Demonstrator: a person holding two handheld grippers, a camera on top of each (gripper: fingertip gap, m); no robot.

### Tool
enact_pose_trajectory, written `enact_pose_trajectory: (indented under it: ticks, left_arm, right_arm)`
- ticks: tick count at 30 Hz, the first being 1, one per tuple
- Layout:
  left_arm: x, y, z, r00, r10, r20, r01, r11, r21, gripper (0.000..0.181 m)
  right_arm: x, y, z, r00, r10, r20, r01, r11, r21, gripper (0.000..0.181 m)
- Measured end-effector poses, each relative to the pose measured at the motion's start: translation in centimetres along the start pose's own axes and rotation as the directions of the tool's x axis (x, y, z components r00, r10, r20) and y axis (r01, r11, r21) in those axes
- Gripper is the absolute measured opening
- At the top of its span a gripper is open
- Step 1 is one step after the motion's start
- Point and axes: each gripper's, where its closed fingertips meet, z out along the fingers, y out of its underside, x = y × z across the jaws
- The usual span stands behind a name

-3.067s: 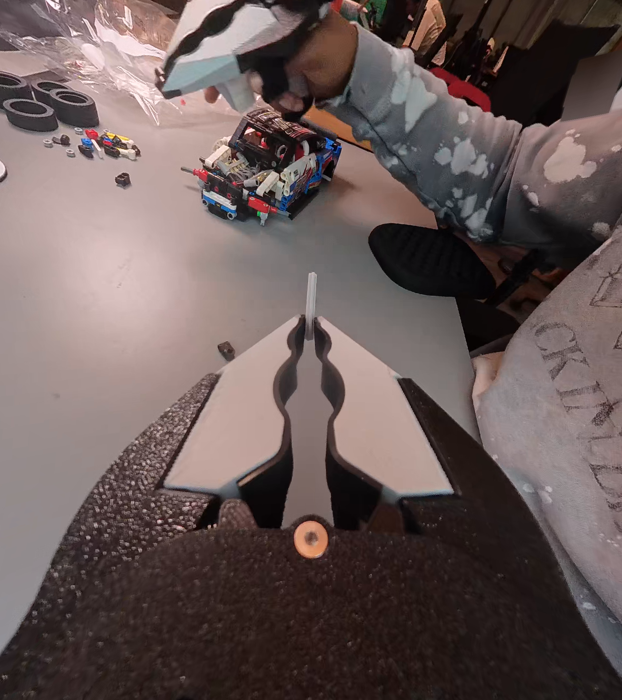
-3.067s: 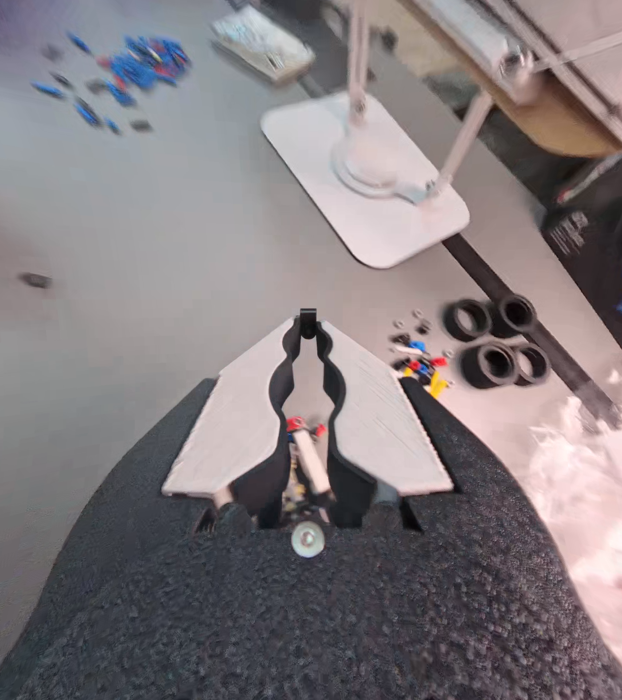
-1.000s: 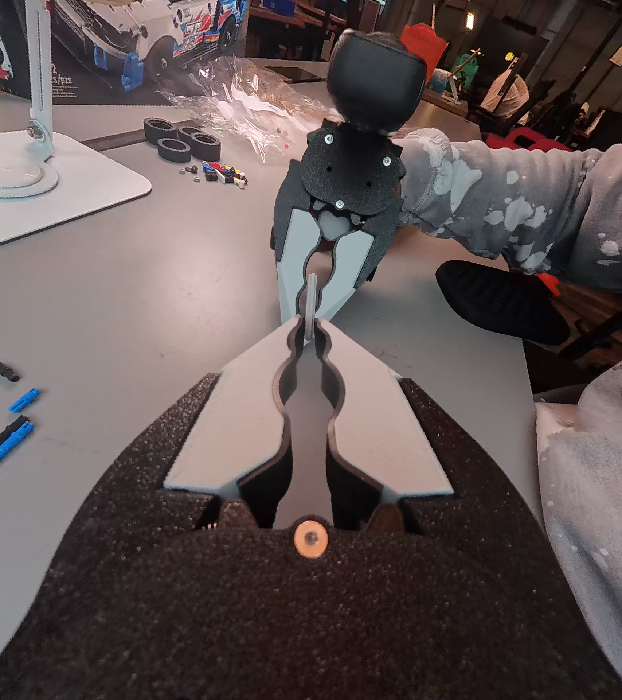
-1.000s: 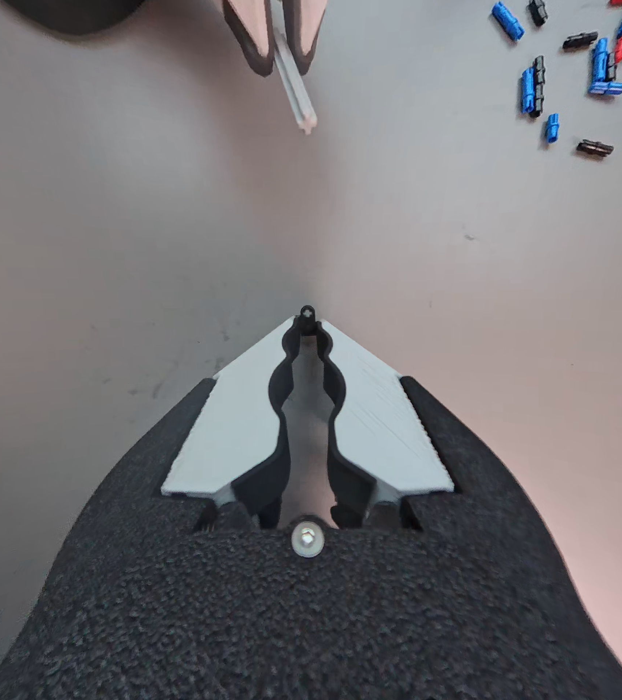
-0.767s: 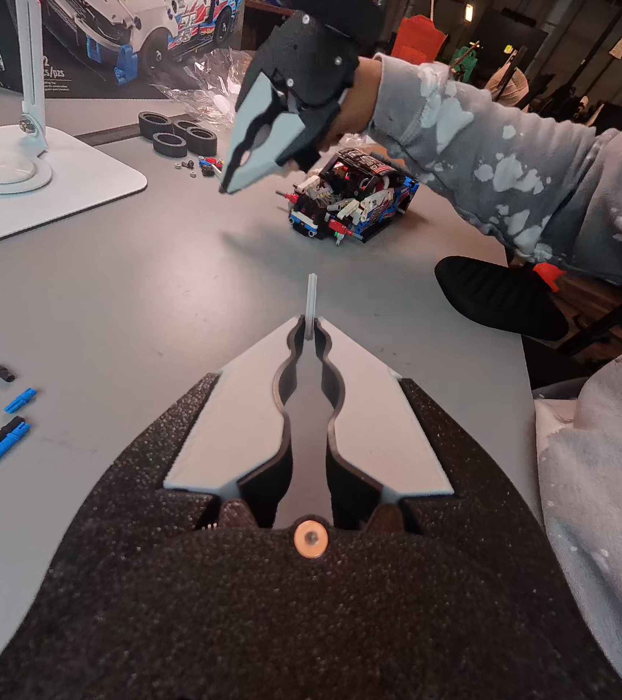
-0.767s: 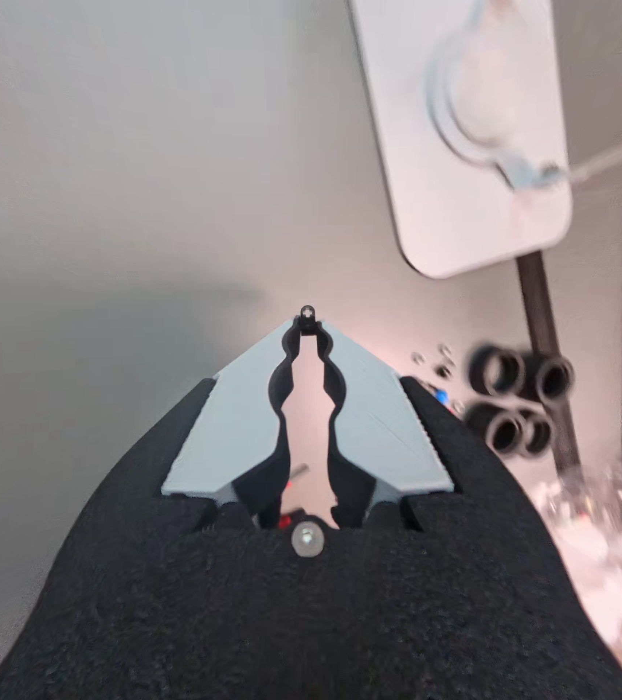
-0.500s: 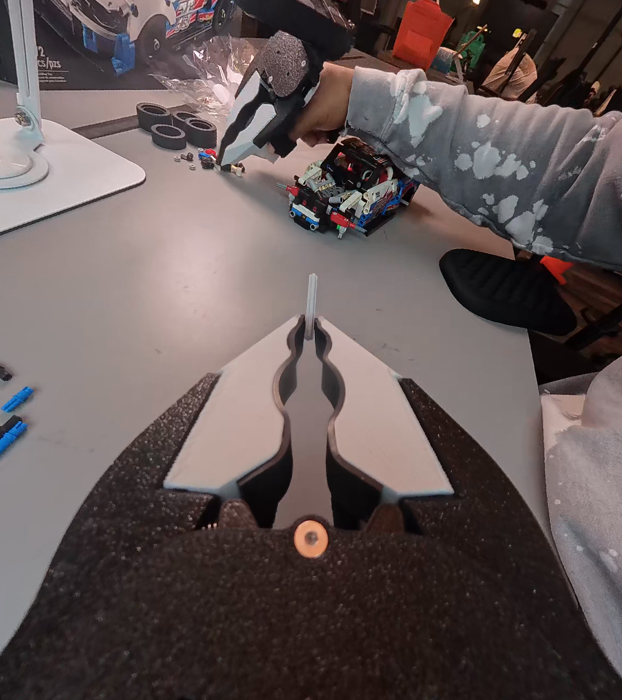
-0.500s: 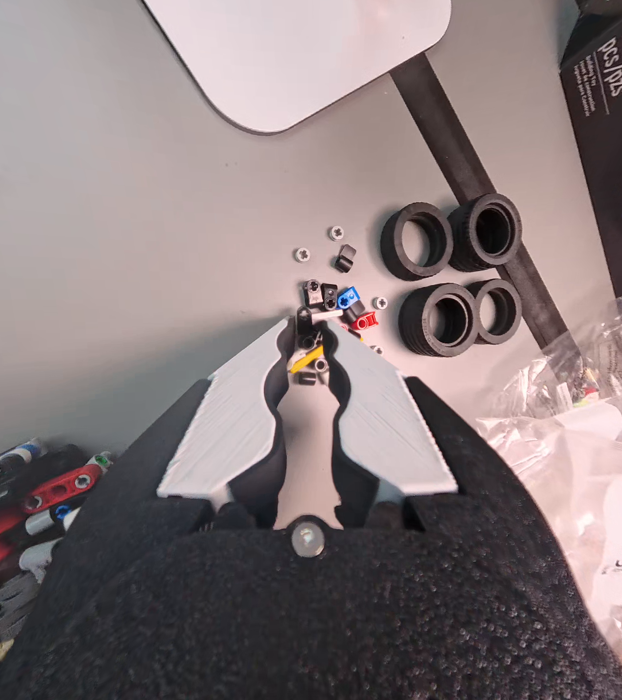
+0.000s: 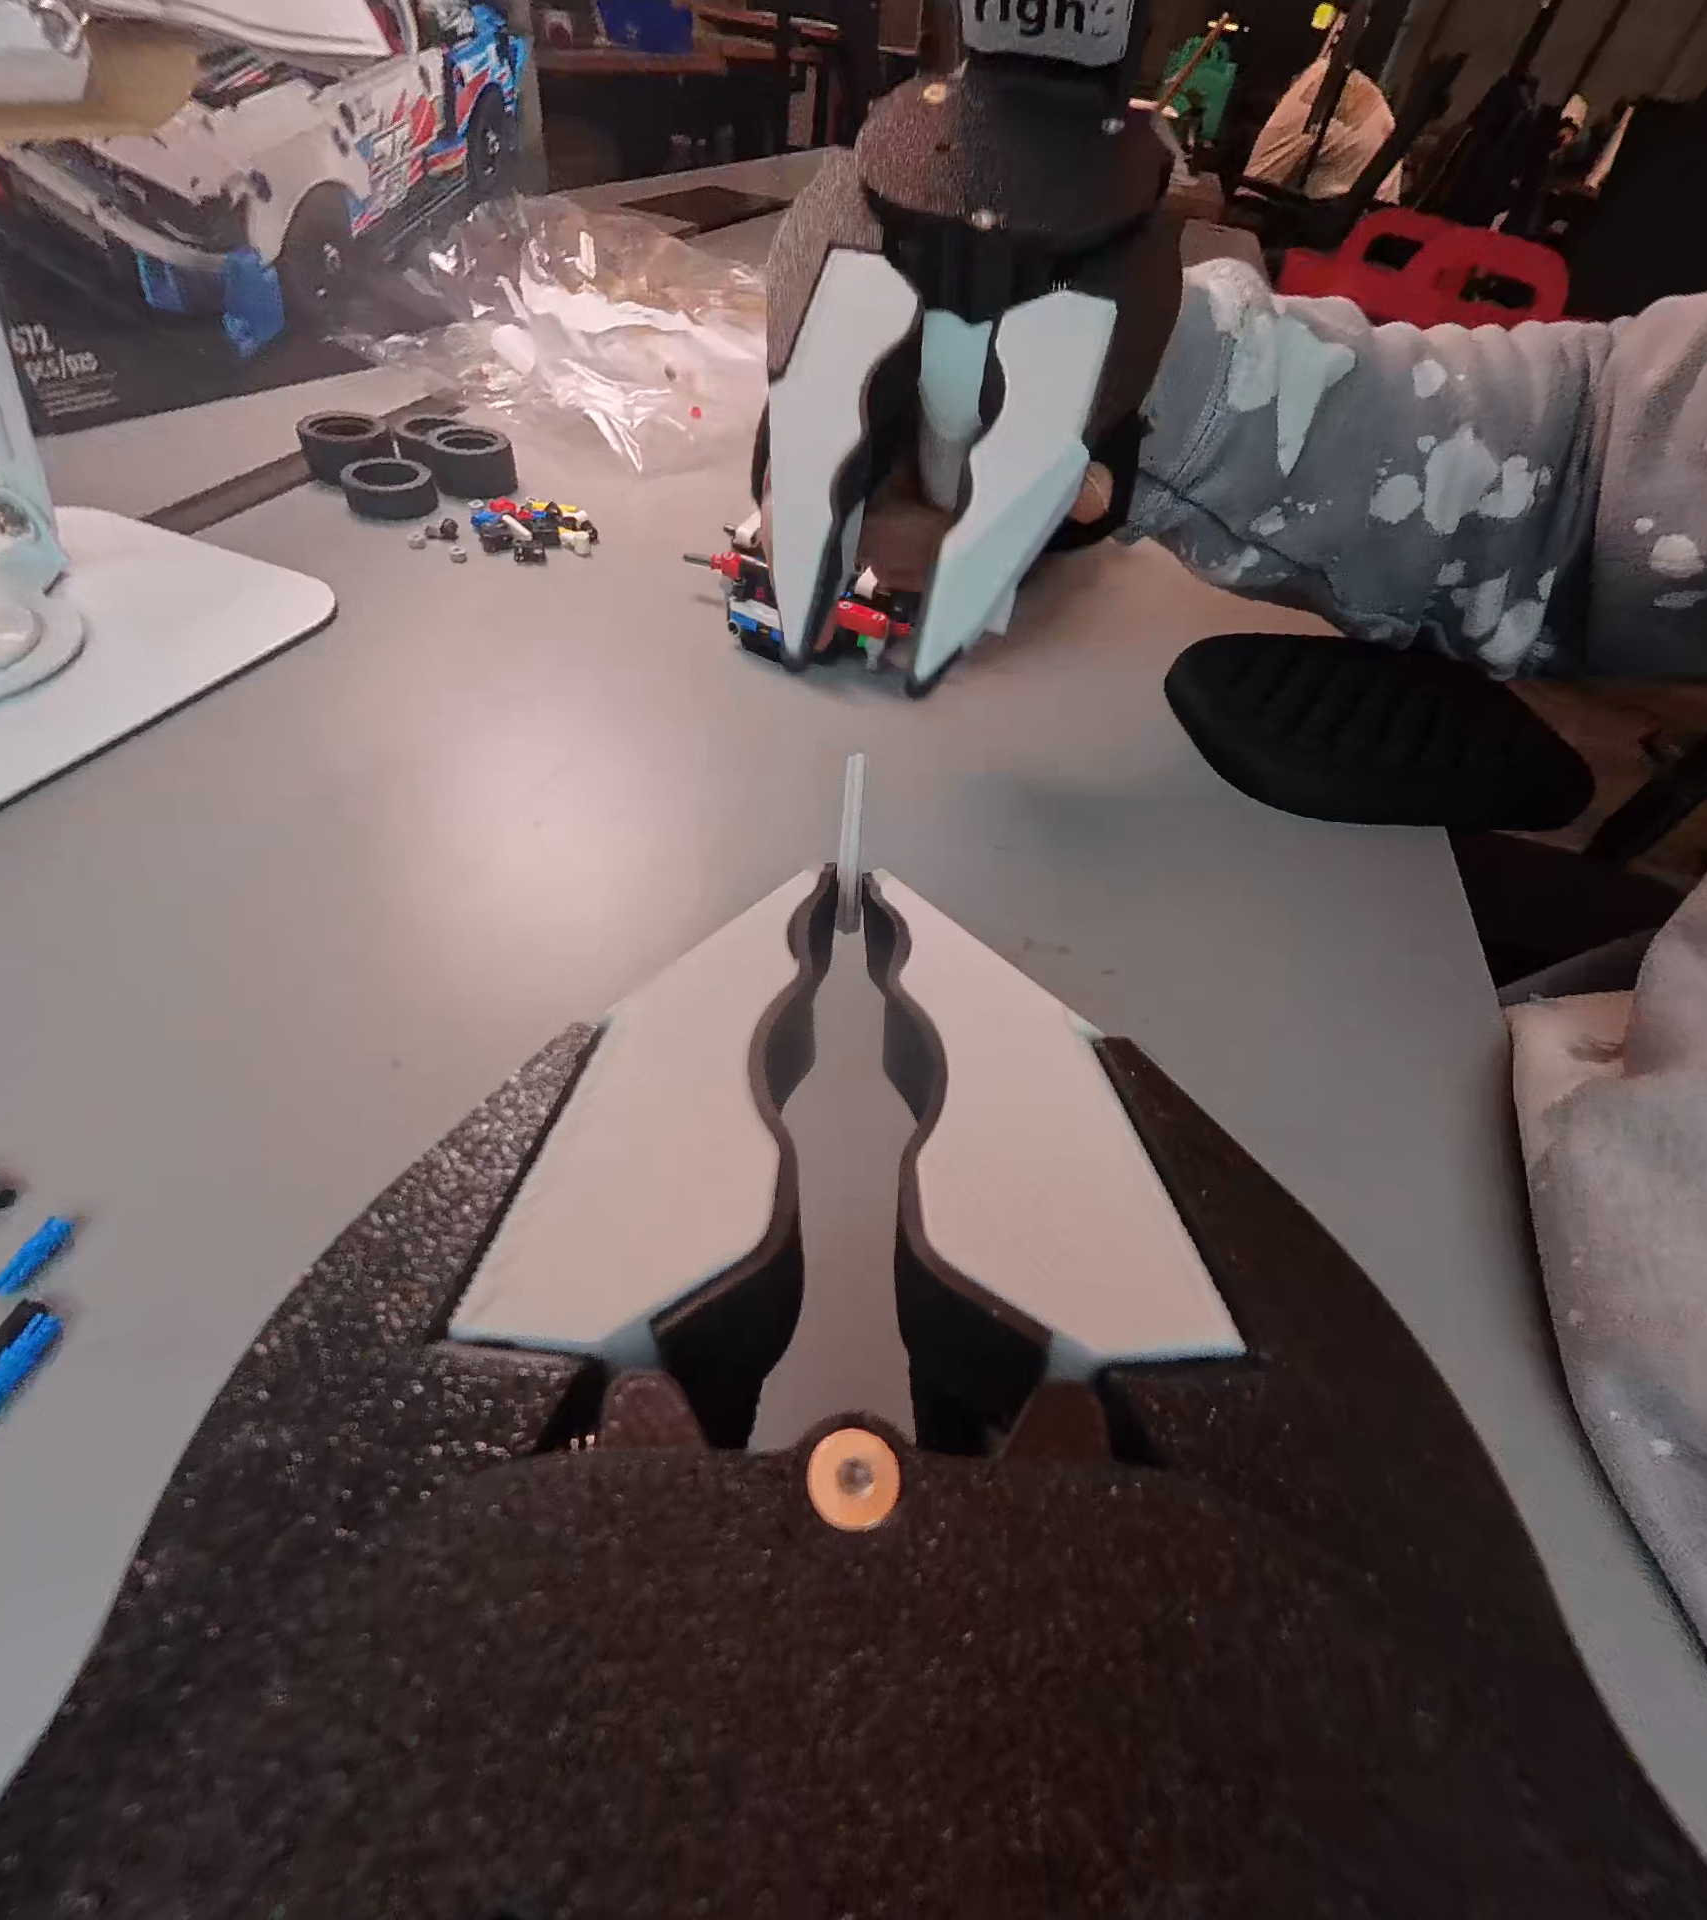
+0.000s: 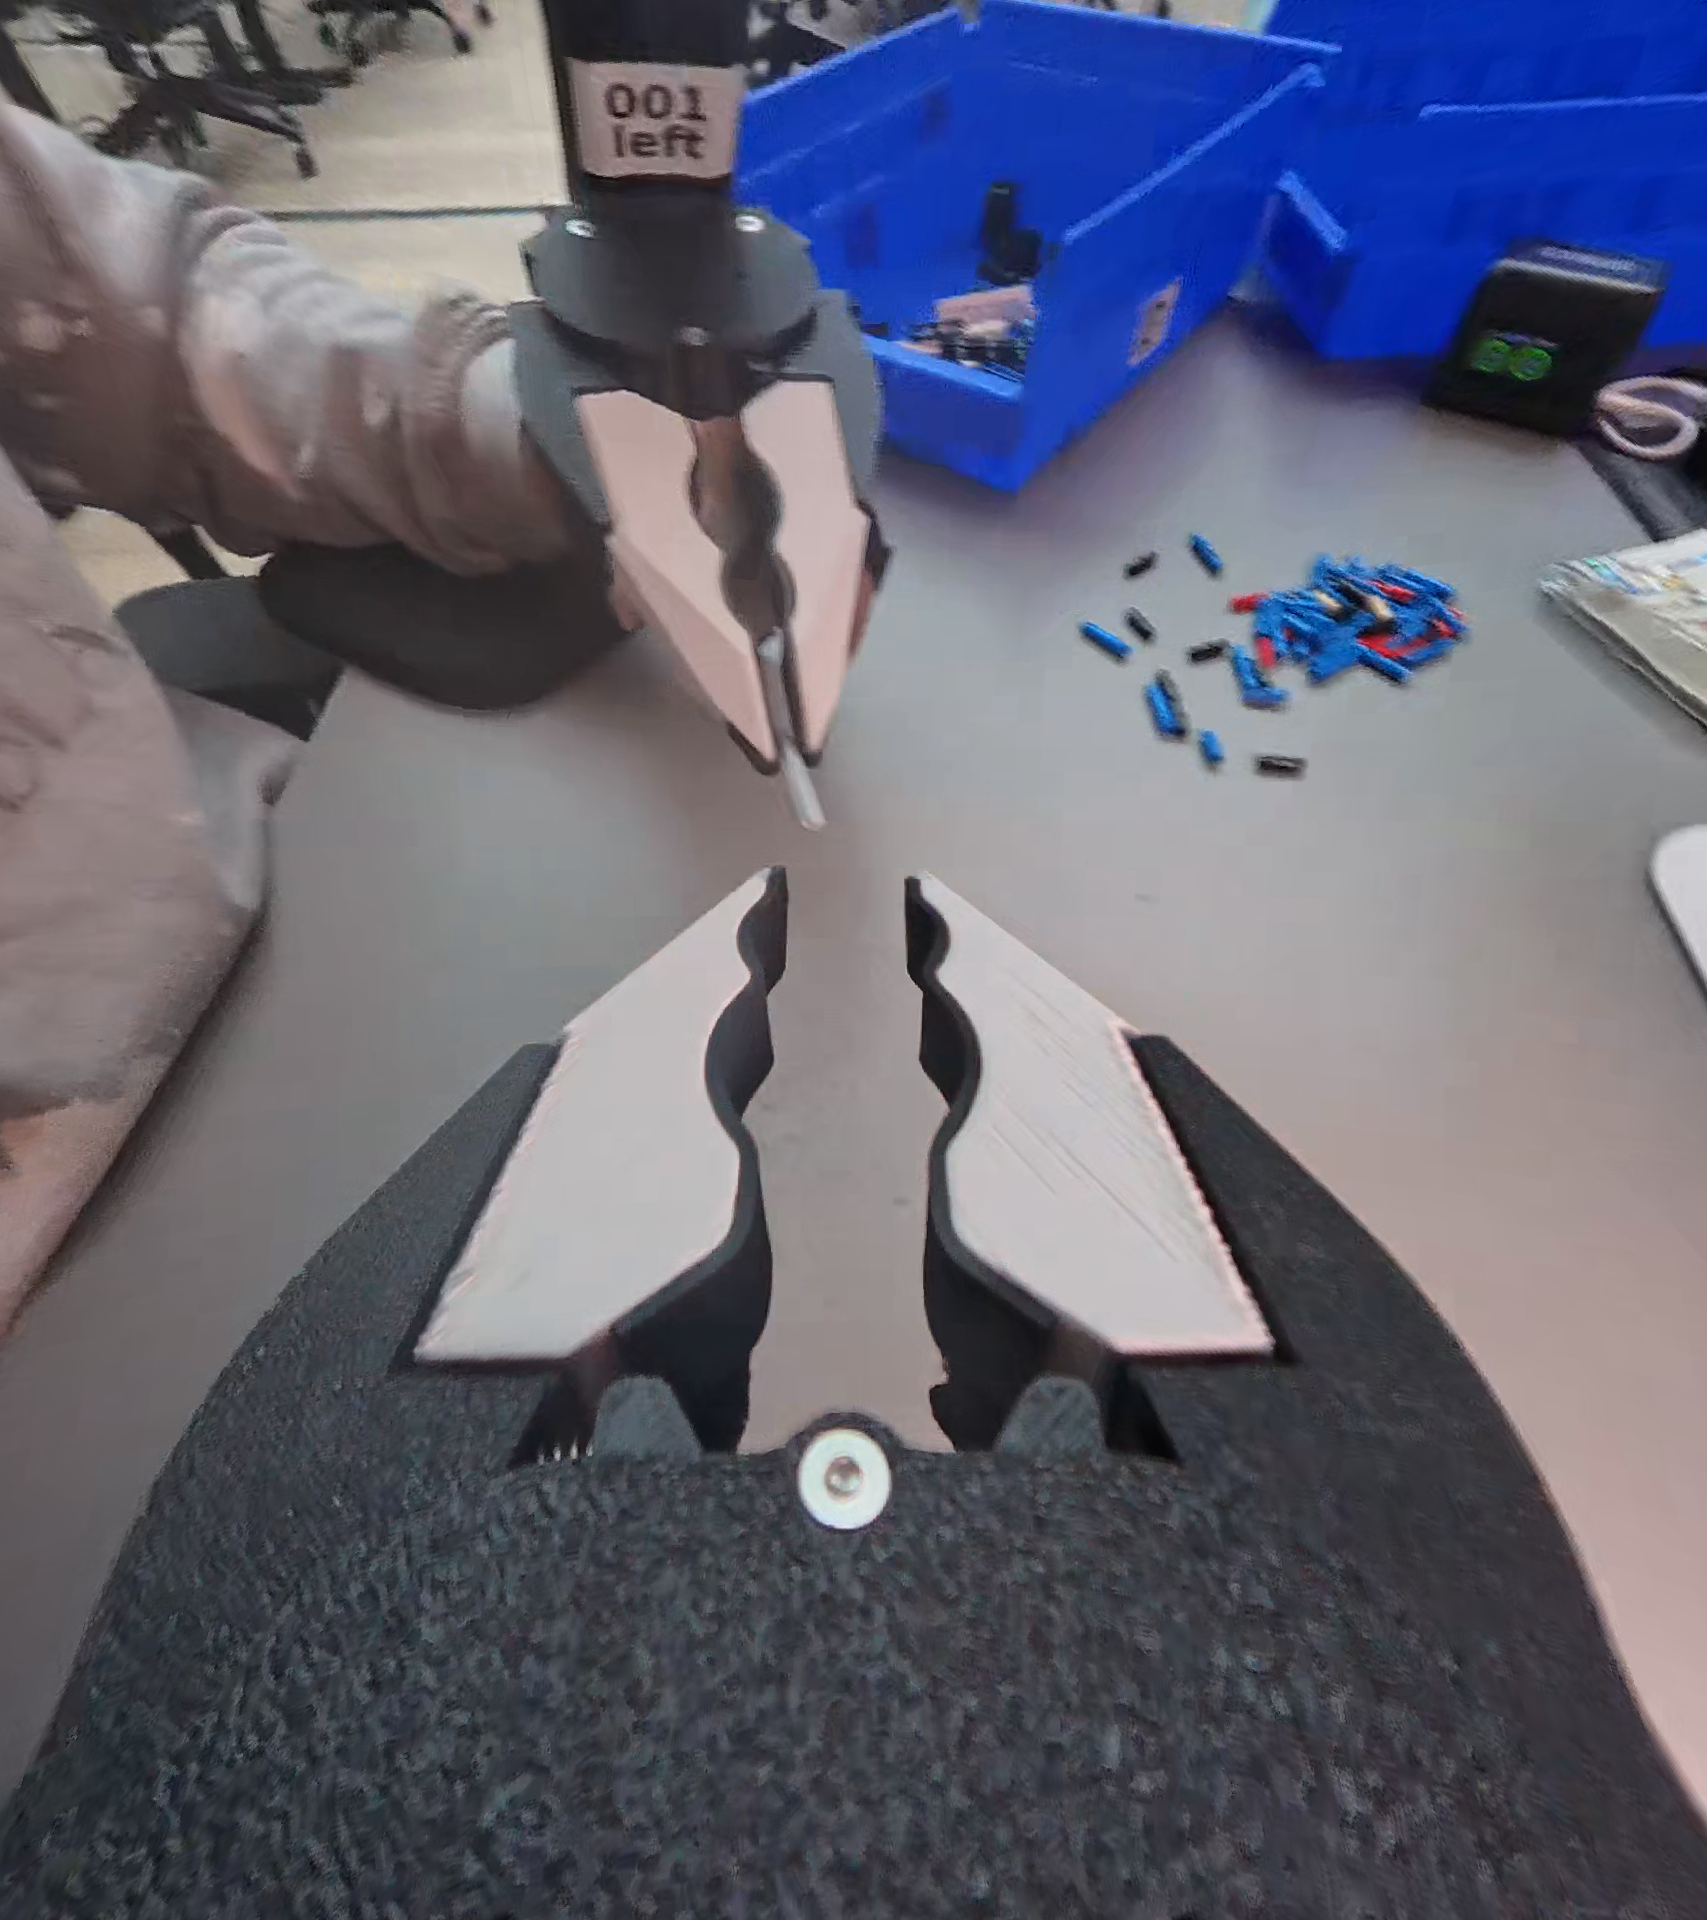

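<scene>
Your left gripper [image 9: 851,883] is clamped on one thin grey rod [image 9: 853,831] above the grey table [image 9: 413,883]. Your right gripper [image 10: 844,878] faces it, jaws apart and empty. Four black tyres [image 9: 407,457] sit beside one half-built toy car [image 9: 818,613].

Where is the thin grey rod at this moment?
The thin grey rod is clamped at the tips of the left gripper, above the grey table, pointing toward the open right gripper.
</scene>
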Motion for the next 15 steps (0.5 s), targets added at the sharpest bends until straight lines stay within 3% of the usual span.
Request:
enact_pose_trajectory:
  ticks: [1, 4, 6, 15]
  left_arm:
    - [0.5, -0.1, 0.1, 0.999, 0.037, -0.007, -0.037, 0.999, 0.004, 0.003]
    - [1.3, -0.2, 0.4, 0.989, 0.145, 0.010, -0.145, 0.989, 0.004, 0.005]
    - [1.9, -0.6, 0.4, 0.980, 0.200, 0.010, -0.201, 0.979, 0.022, 0.004]
    - [2.9, -1.3, 0.3, 0.954, 0.300, 0.024, -0.301, 0.952, 0.053, 0.004]
  right_arm:
    - [-1.3, -0.2, 0.9, 0.999, -0.019, 0.031, 0.018, 1.000, 0.012, 0.022]
    - [-3.4, -0.7, 2.2, 0.995, -0.009, 0.104, 0.003, 0.998, 0.058, 0.018]
    - [-3.1, -0.5, 2.3, 0.997, -0.016, 0.072, 0.012, 0.998, 0.061, 0.009]
    - [-3.7, -0.7, 1.7, 0.998, -0.039, 0.052, 0.033, 0.993, 0.117, 0.004]
